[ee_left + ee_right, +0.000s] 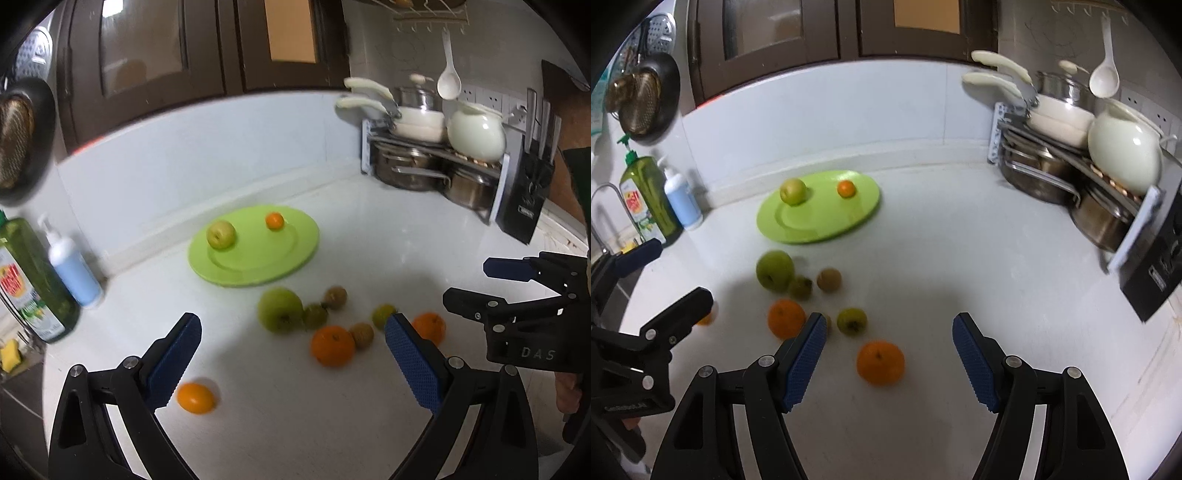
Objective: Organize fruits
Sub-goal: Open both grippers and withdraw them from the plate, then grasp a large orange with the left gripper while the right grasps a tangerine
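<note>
Orange mandarin (706, 318) half hidden behind left gripper (293, 354); right gripper (889, 352) (both agape, empty).

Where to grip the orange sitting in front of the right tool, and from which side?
Grip the orange across its widest middle, coming from above and slightly behind. It sits stem-up on the counter with bare surface all round, and lies just ahead of the open right tool. The small green fruit behind it probably won't interfere.

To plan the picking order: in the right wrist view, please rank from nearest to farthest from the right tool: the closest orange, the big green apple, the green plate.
1. Orange, just ahead of the right tool.
2. Big green apple, farther left.
3. Green plate, by the back wall.
</note>
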`<state>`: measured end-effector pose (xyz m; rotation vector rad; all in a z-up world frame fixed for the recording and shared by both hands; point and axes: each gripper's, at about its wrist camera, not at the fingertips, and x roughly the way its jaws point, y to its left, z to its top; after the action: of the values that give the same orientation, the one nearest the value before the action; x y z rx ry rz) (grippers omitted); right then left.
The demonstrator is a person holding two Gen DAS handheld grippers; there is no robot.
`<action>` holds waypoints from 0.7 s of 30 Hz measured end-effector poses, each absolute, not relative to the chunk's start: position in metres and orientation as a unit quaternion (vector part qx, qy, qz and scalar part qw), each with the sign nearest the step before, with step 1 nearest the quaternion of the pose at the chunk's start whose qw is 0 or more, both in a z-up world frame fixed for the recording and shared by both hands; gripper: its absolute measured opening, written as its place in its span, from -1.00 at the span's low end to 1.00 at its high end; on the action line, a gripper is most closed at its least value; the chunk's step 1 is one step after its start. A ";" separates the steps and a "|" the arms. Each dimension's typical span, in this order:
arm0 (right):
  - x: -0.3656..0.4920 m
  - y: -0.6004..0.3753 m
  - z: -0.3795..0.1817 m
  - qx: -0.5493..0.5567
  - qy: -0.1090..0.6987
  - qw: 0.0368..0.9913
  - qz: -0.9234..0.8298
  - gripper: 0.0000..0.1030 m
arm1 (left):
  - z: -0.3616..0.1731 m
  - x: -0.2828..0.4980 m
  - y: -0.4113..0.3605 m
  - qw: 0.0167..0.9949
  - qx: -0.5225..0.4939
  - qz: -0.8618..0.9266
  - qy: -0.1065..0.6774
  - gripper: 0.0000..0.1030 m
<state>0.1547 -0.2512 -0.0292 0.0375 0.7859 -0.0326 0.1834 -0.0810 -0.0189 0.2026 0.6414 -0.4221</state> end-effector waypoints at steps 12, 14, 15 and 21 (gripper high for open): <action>0.147 -0.249 -0.066 0.024 0.423 0.906 -0.025 0.38 | -0.059 0.189 -0.093 0.899 0.134 -0.245 0.337 0.56; 0.148 -0.250 -0.069 0.019 0.424 0.905 -0.030 0.37 | -0.064 0.190 -0.097 0.893 0.142 -0.256 0.343 0.52; 0.148 -0.250 -0.071 0.018 0.425 0.905 -0.029 0.37 | -0.067 0.191 -0.099 0.889 0.146 -0.261 0.345 0.49; 0.155 -0.253 -0.079 0.026 0.433 0.900 -0.025 0.26 | -0.076 0.202 -0.108 0.878 0.155 -0.282 0.356 0.35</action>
<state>0.1547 -0.2530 -0.0788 0.0539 0.8969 -0.0518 0.2021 -0.1076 -0.0762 0.3229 0.7416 -0.5877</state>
